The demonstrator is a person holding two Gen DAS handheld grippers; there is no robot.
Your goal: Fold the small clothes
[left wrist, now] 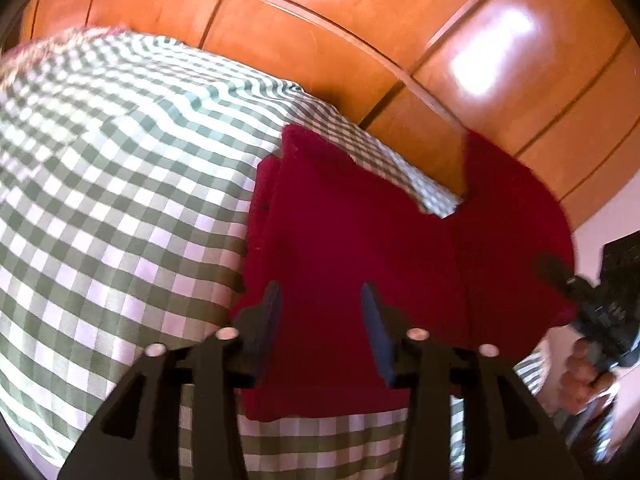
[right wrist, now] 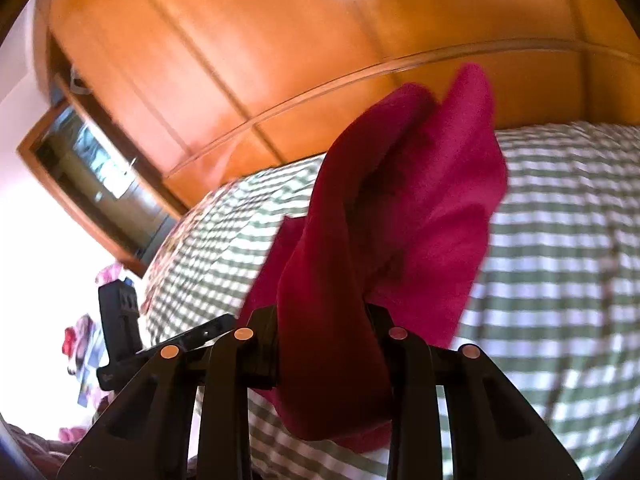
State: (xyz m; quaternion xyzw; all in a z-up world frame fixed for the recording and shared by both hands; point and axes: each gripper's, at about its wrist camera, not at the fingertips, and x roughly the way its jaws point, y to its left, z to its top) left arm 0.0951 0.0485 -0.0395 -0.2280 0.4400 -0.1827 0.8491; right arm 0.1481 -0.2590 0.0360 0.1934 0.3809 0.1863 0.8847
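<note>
The right claw (right wrist: 322,344) is clamped on a lifted corner of the red garment (left wrist: 352,240), which lies on the checked bed (left wrist: 100,200). The left claw (left wrist: 322,328) hangs apart over it, gripping nothing. A fold looks underway; next, carry the corner across.

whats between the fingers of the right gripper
The red garment: in the right wrist view a bunched fold of it fills the gap of the right gripper, lifted above the checked bedcover.
</note>
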